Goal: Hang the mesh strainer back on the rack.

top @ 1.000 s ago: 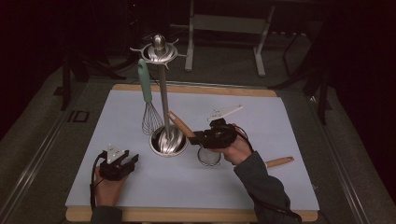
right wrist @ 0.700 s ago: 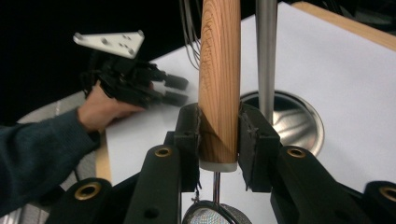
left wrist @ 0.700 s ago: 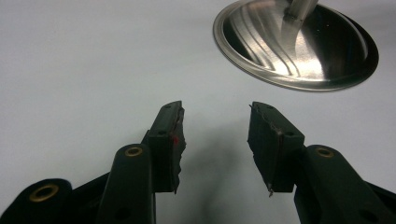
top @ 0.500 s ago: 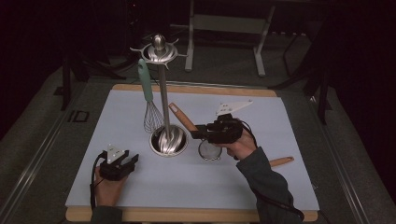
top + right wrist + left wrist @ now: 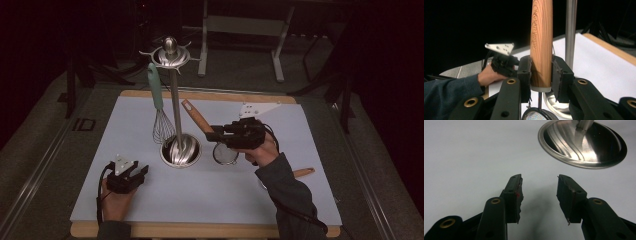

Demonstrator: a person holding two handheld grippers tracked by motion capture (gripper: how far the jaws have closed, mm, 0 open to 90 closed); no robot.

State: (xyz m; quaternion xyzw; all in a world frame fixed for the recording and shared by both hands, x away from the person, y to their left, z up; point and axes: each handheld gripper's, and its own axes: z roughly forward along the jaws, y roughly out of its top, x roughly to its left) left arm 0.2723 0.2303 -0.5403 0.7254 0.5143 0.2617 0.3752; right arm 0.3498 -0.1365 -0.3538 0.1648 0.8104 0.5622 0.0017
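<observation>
I have my right gripper [image 5: 210, 135] clamped on the wooden handle [image 5: 541, 42] of a small mesh strainer [image 5: 225, 154] — in the right gripper view the two pads press the handle from both sides, close to its lower end where the metal collar starts. The handle slants up and away from me toward the utensil stand [image 5: 174, 105], and the strainer's round mesh bowl hangs below my jaws, just beside the stand's round steel base [image 5: 181, 150] on its right. Whether the bowl touches the white mat [image 5: 280, 195] I cannot tell from the high view.

A whisk [image 5: 161, 115] with a pale green handle hangs from the stand's top ring, on the stand's left side, its wires reaching down near the base.

My left gripper [image 5: 539, 192] rests low on the mat, in front of the stand and to its left, well apart from the strainer — its jaws stand apart with nothing between them, and they point toward the base.

Another wooden handle [image 5: 303, 173] lies on the mat to the right of the stand, partly hidden behind my right sleeve.
</observation>
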